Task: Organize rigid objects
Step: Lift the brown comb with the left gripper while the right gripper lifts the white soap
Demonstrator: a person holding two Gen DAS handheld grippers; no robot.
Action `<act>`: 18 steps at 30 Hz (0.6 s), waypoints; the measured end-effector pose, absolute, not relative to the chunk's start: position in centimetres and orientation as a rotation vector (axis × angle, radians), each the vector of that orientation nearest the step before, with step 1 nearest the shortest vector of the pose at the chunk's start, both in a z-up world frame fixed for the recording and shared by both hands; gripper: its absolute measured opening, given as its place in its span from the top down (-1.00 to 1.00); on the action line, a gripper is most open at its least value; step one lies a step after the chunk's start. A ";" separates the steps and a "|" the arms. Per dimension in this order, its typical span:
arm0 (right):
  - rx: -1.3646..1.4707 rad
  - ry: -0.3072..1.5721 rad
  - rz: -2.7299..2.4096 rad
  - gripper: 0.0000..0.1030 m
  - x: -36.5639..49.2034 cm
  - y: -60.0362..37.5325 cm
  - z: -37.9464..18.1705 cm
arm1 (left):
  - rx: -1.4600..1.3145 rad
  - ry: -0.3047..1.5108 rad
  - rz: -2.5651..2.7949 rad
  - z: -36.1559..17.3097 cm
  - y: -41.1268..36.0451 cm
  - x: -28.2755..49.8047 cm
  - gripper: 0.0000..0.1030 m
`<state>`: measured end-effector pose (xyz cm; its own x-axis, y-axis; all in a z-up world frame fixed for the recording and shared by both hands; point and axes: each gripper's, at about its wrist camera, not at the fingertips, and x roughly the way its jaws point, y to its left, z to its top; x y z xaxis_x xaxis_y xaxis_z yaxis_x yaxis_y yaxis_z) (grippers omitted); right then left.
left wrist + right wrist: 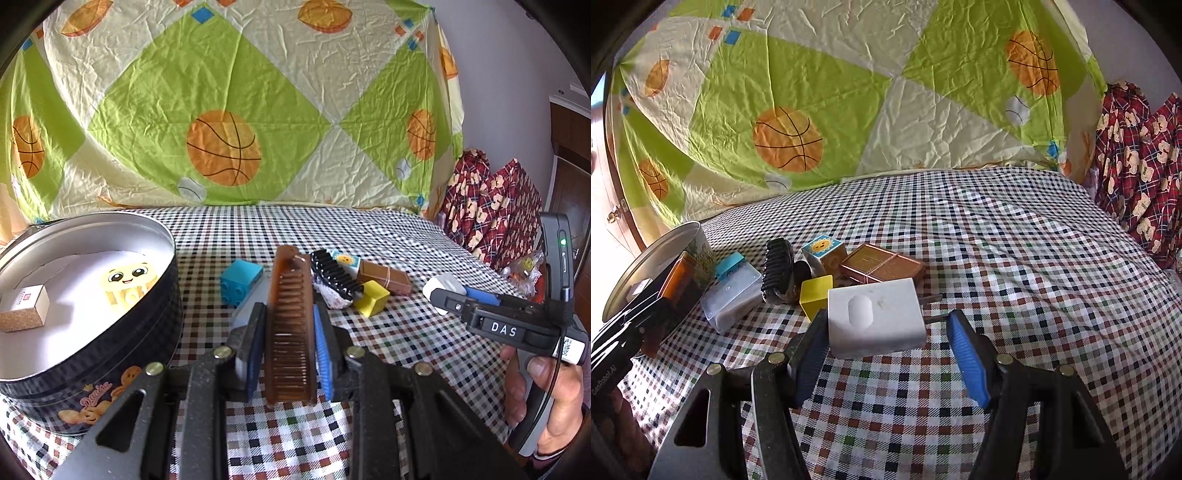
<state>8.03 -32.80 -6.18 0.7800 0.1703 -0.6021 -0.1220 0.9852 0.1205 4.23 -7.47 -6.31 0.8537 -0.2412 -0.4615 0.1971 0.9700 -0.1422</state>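
Note:
My left gripper [290,306] is shut on a brown comb [291,332], which lies lengthwise between the blue pads and sticks out past them. To its left stands a round dark tin [147,332] holding a yellow face block [129,284] and a small box [26,306]. My right gripper [888,315] is shut on a white charger [875,314]; the left pad is against its body and its metal prongs point at the right pad. Behind lie a yellow cube [816,295], a brown banded box [882,264], a sun cube [823,251], a black comb [777,269] and a blue brick [242,277].
A clear plastic case [733,299] lies beside the blue brick. The checked cloth [1034,277] covers the table, with a basketball-print sheet [812,92] hanging behind. Red bear-print fabric [1137,166] is piled at the right edge. A person's hand [535,398] holds the right gripper.

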 end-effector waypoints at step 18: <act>0.094 0.558 0.162 -0.27 6.6 -33.3 -5.4 | -0.109 0.420 -0.203 -5.7 -7.1 2.9 0.54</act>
<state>6.63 -33.31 -5.37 0.8360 0.1782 -0.5190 -0.1269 0.9830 0.1330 2.91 -7.14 -5.74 0.8933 -0.2178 -0.3932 0.1729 0.9740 -0.1466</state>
